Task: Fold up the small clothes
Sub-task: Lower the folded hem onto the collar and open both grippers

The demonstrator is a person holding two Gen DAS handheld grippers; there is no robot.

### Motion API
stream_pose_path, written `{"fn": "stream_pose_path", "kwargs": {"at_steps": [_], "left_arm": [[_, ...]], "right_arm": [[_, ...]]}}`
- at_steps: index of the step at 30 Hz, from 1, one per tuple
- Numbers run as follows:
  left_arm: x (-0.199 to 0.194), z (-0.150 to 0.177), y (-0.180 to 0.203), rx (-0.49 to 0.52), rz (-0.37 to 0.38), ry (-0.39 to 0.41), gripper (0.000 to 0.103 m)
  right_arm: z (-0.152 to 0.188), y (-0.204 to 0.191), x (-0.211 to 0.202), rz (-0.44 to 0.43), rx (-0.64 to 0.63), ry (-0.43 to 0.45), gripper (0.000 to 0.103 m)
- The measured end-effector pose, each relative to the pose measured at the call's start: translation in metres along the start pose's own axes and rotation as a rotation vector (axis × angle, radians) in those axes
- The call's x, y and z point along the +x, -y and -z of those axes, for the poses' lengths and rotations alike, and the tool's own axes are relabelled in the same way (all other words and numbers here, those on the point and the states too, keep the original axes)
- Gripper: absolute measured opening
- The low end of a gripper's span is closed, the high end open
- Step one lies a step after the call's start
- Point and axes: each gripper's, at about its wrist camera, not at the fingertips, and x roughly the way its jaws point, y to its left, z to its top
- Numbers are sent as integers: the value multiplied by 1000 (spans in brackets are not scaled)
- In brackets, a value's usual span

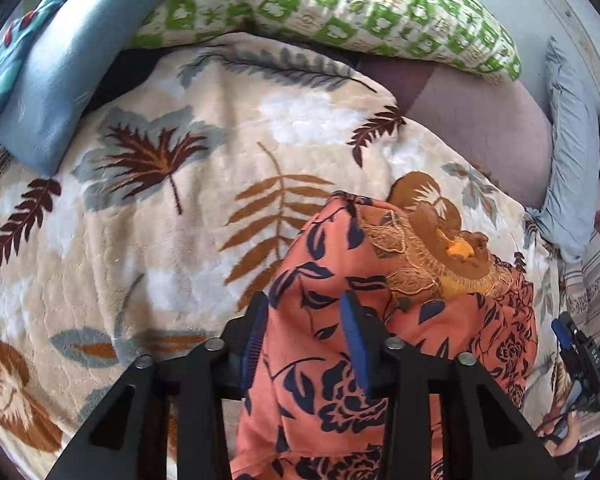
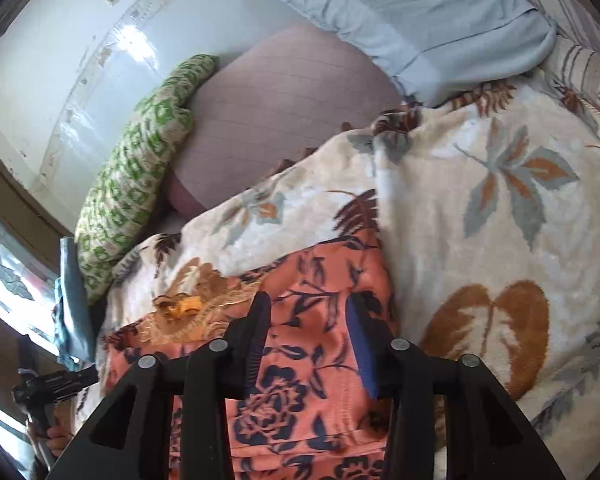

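A small orange garment [image 1: 332,360] with dark blue flowers and a gold embroidered neckline [image 1: 432,264] lies bunched on a cream leaf-print blanket [image 1: 160,220]. My left gripper [image 1: 304,312] is open, its jaws astride the garment's left part with cloth between them. In the right wrist view the same garment [image 2: 300,360] lies under my right gripper [image 2: 310,312], which is also open with cloth between its jaws. The embroidered neckline [image 2: 188,312] is to its left. The right gripper also shows at the right edge of the left wrist view [image 1: 580,360].
A green-and-white patterned pillow [image 1: 340,4] and a light blue cloth [image 1: 60,80] lie at the far side of the bed. A mauve sheet [image 2: 284,112], a pale blue pillow [image 2: 440,20] and a pale wall [image 2: 60,60] bound the blanket.
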Motion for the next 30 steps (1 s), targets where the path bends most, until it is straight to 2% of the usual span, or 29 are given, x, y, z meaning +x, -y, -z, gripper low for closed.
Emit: {"fn": "stream_pose_path", "kwargs": {"at_steps": [3,6,9,14,17,20,21,22,23,25,26,27,29,30], "left_arm": [[9,-6,10,32,-37,-18,45],[3,1,-2,-8,2,-49,45],[-13,23,-23,-57,17,-46,49],[-21,52,-55,-127,55,-30,50],[-21,56,-67,-142,128,-36,50],[-20,59,-68,-103,145,-31,51],[-18,58,-66,-80,130,-45,51],[-18,57,-63,-60,116,-58,51],[-19,57,-61,-45,109,-58,51],[-23,57,-60,-28,78,-40,51],[-24,57,-60,-21,49,-31,52],[-22,56,-61,-15,24,-29,52],[-16,56,-62,-6,-21,-38,52],[-13,55,-64,-5,-31,-46,52]], "right_arm": [[2,-52,28,-118,-134,-102,46],[8,-109,63,-206,-266,-210,55],[14,-161,100,-255,-359,-294,56],[33,-227,161,-236,-482,-449,57],[58,-253,193,-212,-561,-553,57],[88,-272,213,-141,-690,-576,55],[96,-278,217,-115,-744,-568,48],[101,-285,217,-121,-788,-558,6],[100,-294,215,-140,-804,-520,6],[89,-312,209,-231,-755,-442,3],[86,-320,213,-259,-732,-438,3],[87,-326,222,-229,-742,-450,3],[95,-333,242,-100,-785,-494,6],[95,-332,243,-77,-786,-503,8]]}}
